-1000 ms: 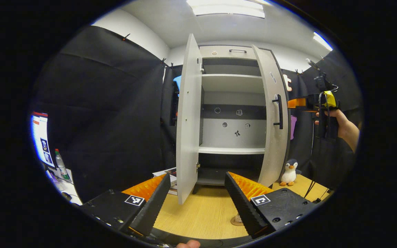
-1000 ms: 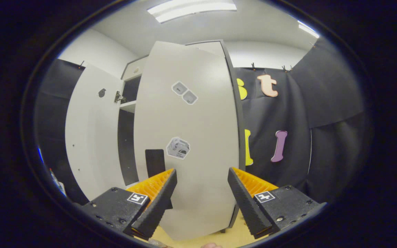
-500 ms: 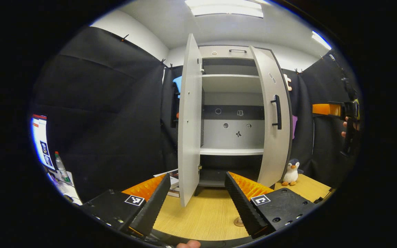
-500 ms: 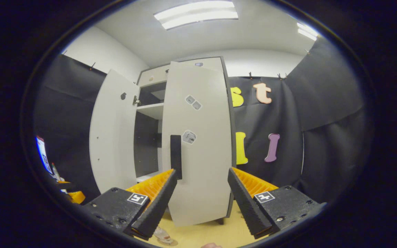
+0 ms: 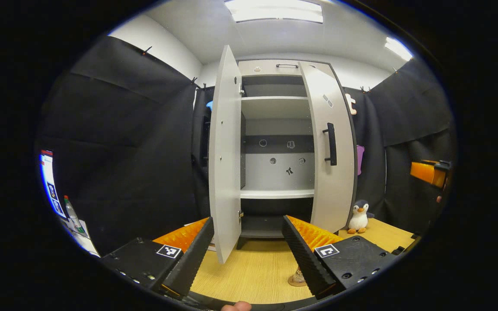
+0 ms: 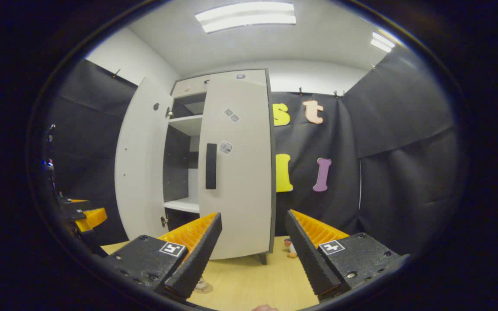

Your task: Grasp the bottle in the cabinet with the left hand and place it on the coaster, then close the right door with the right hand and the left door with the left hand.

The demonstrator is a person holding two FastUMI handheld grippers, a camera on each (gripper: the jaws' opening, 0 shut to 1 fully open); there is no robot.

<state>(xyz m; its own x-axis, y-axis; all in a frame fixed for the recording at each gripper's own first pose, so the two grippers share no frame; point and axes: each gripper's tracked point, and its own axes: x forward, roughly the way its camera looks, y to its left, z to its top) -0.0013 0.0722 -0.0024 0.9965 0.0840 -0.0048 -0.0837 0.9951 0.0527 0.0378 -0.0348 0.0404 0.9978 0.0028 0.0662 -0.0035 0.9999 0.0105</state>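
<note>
cabinet (image 5: 275,129): shelves bare | left door (image 5: 223,155): wide open | right door (image 5: 331,151): nearly shut

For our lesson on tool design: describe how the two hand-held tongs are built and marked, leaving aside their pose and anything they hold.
The left tongs and the right tongs look alike: two wedge-shaped fingers with ribbed inner faces, set on blocky black bodies with visible screws. Each body carries a small square black-and-white marker.

Bright ceiling panels (image 5: 273,5) overhead; sharp focus, strong fisheye bending at edges.
</note>
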